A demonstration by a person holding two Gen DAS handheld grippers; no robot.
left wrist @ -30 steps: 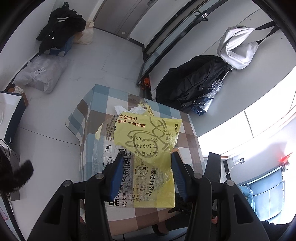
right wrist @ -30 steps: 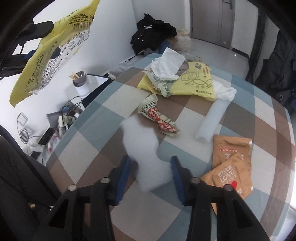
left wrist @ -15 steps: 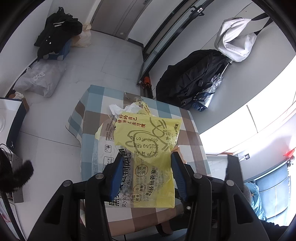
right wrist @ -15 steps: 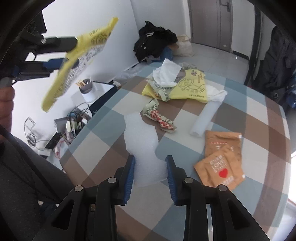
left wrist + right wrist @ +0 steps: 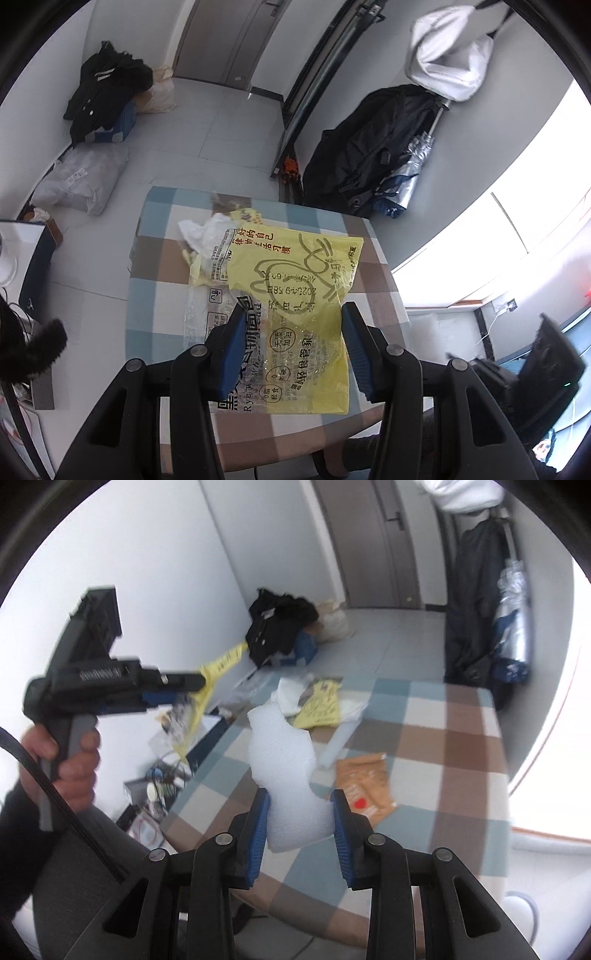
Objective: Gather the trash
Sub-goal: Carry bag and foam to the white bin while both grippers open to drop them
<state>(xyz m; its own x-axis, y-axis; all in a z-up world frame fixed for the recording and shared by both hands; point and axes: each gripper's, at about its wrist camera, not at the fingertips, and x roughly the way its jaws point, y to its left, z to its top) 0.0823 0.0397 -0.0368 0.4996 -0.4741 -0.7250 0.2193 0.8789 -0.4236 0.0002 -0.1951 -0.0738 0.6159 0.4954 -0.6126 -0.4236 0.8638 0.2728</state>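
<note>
- Trash: yellow wrapper bag (image 5: 295, 295) clamped in my left gripper (image 5: 291, 347), above the counter (image 5: 162, 295).
- White foam sheet (image 5: 288, 771) pinched in my right gripper (image 5: 299, 823), lifted clear.
- Brown sachets (image 5: 365, 782) lie on the counter.

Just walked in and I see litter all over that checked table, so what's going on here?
A person is clearing trash with a handheld gripper in each hand. The left gripper grips a yellow plastic bag, held up over the table. The right gripper holds a white foam sheet above the tabletop. On the table lie brown snack packets, a second yellow bag, crumpled tissue and a white foam roll.
</note>
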